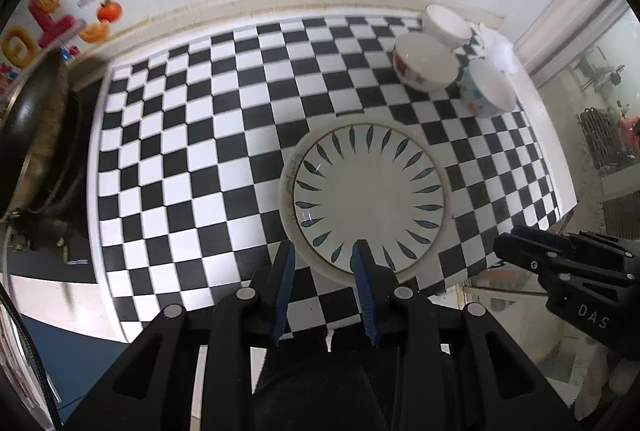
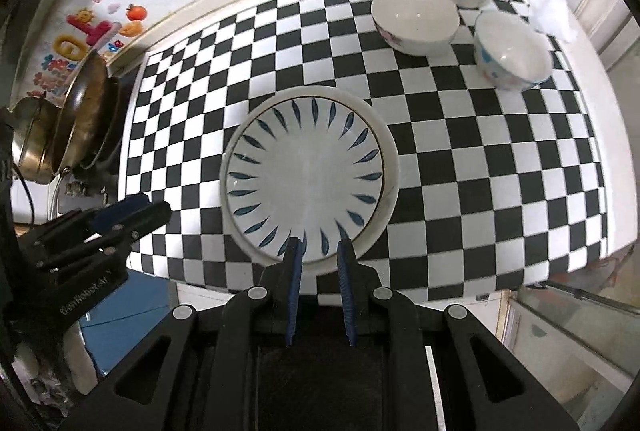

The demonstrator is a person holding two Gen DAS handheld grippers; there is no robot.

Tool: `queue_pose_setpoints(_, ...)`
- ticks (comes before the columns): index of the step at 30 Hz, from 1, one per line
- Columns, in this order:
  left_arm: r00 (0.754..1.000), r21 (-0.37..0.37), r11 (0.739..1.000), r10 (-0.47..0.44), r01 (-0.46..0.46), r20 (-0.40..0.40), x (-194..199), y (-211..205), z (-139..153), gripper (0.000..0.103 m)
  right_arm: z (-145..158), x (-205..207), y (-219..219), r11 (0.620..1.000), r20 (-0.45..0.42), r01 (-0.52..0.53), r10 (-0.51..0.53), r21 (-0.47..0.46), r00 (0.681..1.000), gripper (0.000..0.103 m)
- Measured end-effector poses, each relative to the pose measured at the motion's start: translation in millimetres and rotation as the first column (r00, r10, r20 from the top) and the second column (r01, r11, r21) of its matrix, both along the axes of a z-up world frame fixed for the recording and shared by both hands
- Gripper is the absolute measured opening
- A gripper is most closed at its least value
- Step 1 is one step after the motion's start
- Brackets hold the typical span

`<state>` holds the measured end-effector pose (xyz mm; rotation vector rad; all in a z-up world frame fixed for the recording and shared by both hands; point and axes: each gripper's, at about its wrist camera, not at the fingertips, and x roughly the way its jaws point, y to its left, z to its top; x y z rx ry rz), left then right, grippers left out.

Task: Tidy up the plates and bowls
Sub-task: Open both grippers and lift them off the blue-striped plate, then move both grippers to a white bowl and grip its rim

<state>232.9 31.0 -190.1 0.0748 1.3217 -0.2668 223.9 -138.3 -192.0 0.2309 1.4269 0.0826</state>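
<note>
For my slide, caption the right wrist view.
Open right tool above stacked leaf-pattern plates, three bowls beyond on checkered table.

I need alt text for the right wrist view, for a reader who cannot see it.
The open right gripper hovers at the near rim of a leaf-patterned plate, stacked on a white plate on a checkered table. Three bowls stand at the far right; the left gripper is at left.

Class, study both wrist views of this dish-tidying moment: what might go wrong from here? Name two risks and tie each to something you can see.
1. The leaf-patterned plate sits off-centre on a larger white plate; a grab at the near rim might catch only one plate, so the stack could slide.
2. Three bowls cluster close together near the back right edge of the checkered table; reaching for one may knock a neighbour off. Both claws, left claw and right claw, look open.
</note>
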Motion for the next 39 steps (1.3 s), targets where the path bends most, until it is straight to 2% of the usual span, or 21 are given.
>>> queue_pose_setpoints(2, 1.000, -0.002, 1.000, 0.000, 0.000, 0.019, -7, 2, 11, 0.031, 14, -9, 2, 1.000, 0.024, 0.007, -0.007, -0.005, 1.000, 0.037)
queue_pose_setpoints(4, 1.000, -0.012, 1.000, 0.005, -0.005, 0.023, -13, 4, 18, 0.031, 27, -18, 3, 1.000, 0.047, 0.010, -0.009, -0.022, 0.999, 0.053)
queue_pose_setpoints(7, 1.000, -0.038, 0.999, 0.009, -0.008, 0.018, -23, 5, 27, 0.031, 45, -29, 7, 0.999, 0.080, 0.011, -0.007, -0.046, 0.997, 0.067)
queue_pose_setpoints(10, 0.999, -0.042, 0.999, 0.010, -0.008, 0.037, -32, 5, 37, 0.033, 57, -36, 9, 0.999, 0.098, 0.008, -0.003, -0.054, 0.995, 0.077)
queue_pose_setpoints(14, 0.998, -0.045, 0.999, 0.025, -0.023, 0.049, -36, 5, 45, 0.034, 70, -44, 10, 0.999, 0.119, 0.000, 0.006, -0.049, 0.993, 0.082)
queue_pose_setpoints(18, 0.998, -0.055, 0.997, 0.048, -0.045, 0.046, -35, 1, 50, 0.034, 77, -44, 4, 1.000, 0.147, -0.003, 0.003, -0.006, 0.989, 0.084)
queue_pose_setpoints(23, 0.997, -0.057, 0.997, 0.062, -0.059, 0.050, -14, -18, 50, 0.035, 74, -28, -21, 0.998, 0.166, 0.013, -0.023, 0.057, 0.986, 0.084)
queue_pose_setpoints(27, 0.996, -0.071, 0.994, 0.082, -0.079, 0.036, 23, -44, 40, 0.035, 67, 1, -71, 0.994, 0.171, 0.063, -0.079, 0.094, 0.982, 0.084)
queue_pose_setpoints(30, 0.994, -0.099, 0.989, 0.110, -0.110, -0.004, 67, -70, 24, 0.035, 55, 34, -116, 0.985, 0.158, 0.109, -0.130, 0.131, 0.979, 0.084)
queue_pose_setpoints(32, 0.991, -0.105, 0.986, 0.128, -0.131, -0.037, 95, -86, 10, 0.034, 41, 66, -145, 0.979, 0.144, 0.121, -0.145, 0.165, 0.979, 0.084)
queue_pose_setpoints(36, 0.982, -0.107, 0.982, 0.143, -0.156, -0.120, 155, -123, -29, 0.034, -2, 150, -190, 0.982, 0.089, 0.100, -0.116, 0.162, 0.989, 0.083)
queue_pose_setpoints(39, 0.968, -0.095, 0.978, 0.166, -0.186, -0.188, 196, -145, -65, 0.034, -41, 217, -204, 0.989, 0.030, 0.043, -0.048, 0.143, 0.998, 0.072)
